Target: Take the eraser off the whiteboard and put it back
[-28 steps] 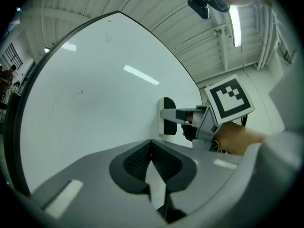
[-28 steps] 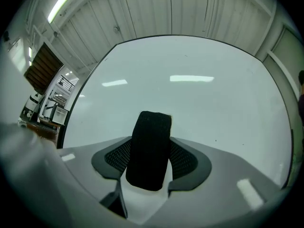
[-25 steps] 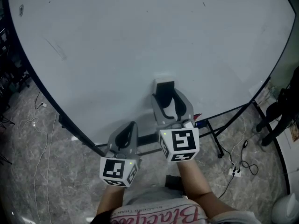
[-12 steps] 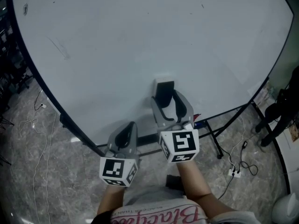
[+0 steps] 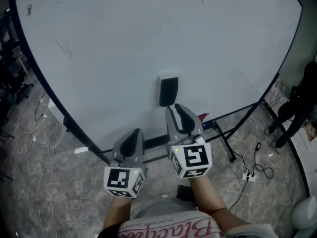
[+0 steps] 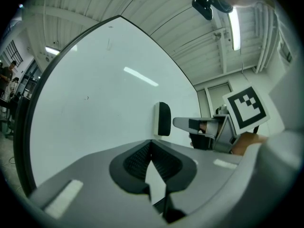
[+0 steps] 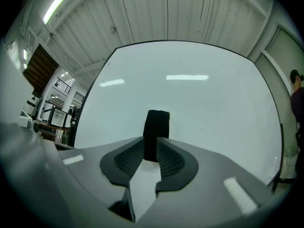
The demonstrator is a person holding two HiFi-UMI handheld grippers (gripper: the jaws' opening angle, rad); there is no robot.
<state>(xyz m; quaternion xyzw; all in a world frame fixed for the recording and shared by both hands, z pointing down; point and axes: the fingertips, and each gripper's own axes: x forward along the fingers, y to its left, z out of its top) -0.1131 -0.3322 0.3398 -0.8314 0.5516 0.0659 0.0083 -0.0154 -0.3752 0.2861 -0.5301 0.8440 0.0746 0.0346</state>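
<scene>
Standing before a large whiteboard (image 5: 124, 43), a person holds a claw tool in each hand and points both at the board, roughly level. The eraser (image 5: 169, 90), a dark block with a pale backing, clings flat to the board with its long side upright. It sits a little above the board's bottom edge, about midway along it, and probably stays there by a magnet, since nothing props it. The right gripper (image 5: 178, 108) points straight at the eraser, its tips just below and short of the eraser's lower end, not touching it. Its jaws have just been closing and now stand narrow, with a slim gap between the ribbed pads. Nothing is in that gap. In the right gripper view the eraser only shows through it, farther off on the board. The claw lines up with the eraser's two long sides, the natural way to pinch such a block across its width. The left gripper (image 5: 133, 133) hangs lower and farther from the board, near its bottom edge. Its jaw tips are together and it holds nothing. It seems parked there because one claw is enough for this job, and staying back keeps it clear of the right one. The eraser is free of both claws, so judging by position alone it is either waiting to be taken or already back in place. Below the board's edge are its stand legs and loose cables on a stone-patterned floor.
</scene>
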